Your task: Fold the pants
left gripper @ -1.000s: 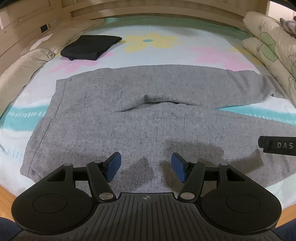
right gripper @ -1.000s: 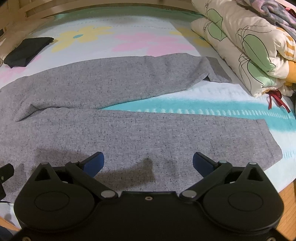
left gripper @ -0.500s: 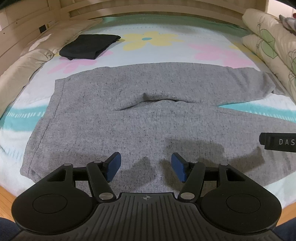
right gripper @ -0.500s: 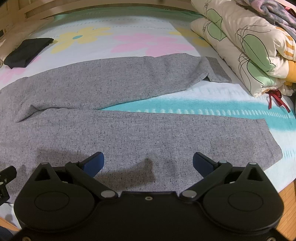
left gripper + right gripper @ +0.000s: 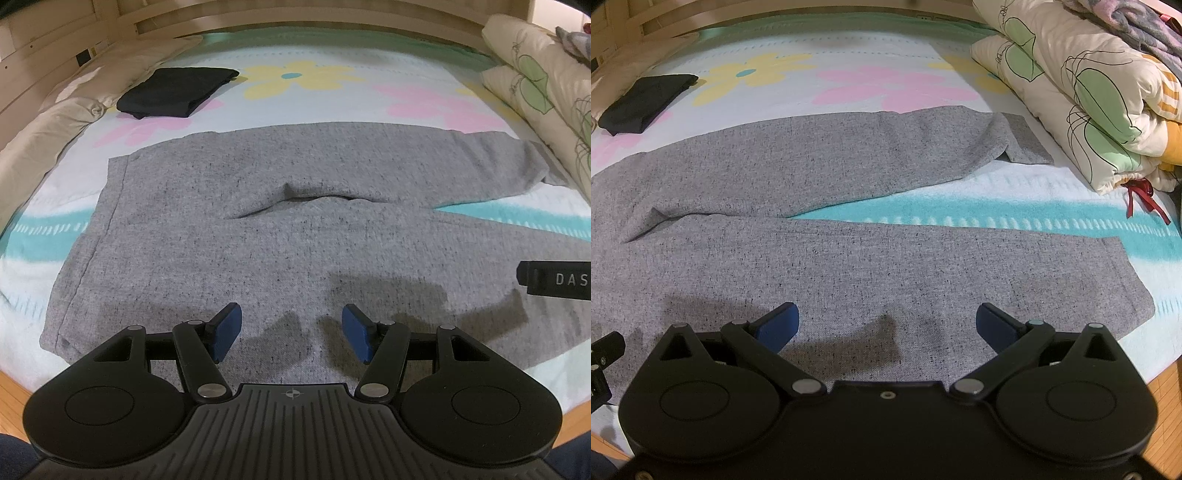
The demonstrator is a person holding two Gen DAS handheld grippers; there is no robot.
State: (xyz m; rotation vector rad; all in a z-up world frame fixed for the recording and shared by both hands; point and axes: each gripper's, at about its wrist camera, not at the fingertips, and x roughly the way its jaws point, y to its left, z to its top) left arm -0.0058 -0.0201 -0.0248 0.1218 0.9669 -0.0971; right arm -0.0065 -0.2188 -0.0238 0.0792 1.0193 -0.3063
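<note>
Grey pants [image 5: 295, 229] lie flat on the flowered bed sheet, waistband at the left, both legs running right and spread apart in a V. They also show in the right wrist view [image 5: 849, 258], where the far leg's cuff is folded under. My left gripper [image 5: 291, 328] is open and empty, above the near edge of the seat area. My right gripper [image 5: 886, 325] is open wide and empty, above the near leg. The right gripper's side shows at the right edge of the left wrist view [image 5: 554, 278].
A folded black garment [image 5: 177, 92] lies at the back left of the bed. Beige pillows [image 5: 48, 122] line the left side. A rolled flowered quilt [image 5: 1089, 92] with a red drawstring [image 5: 1145, 195] sits at the right. A wooden headboard [image 5: 295, 18] runs behind.
Both grippers have pulled back and risen slightly, so the pants sit a little farther away in view. Both stay open. The pants have not moved.
</note>
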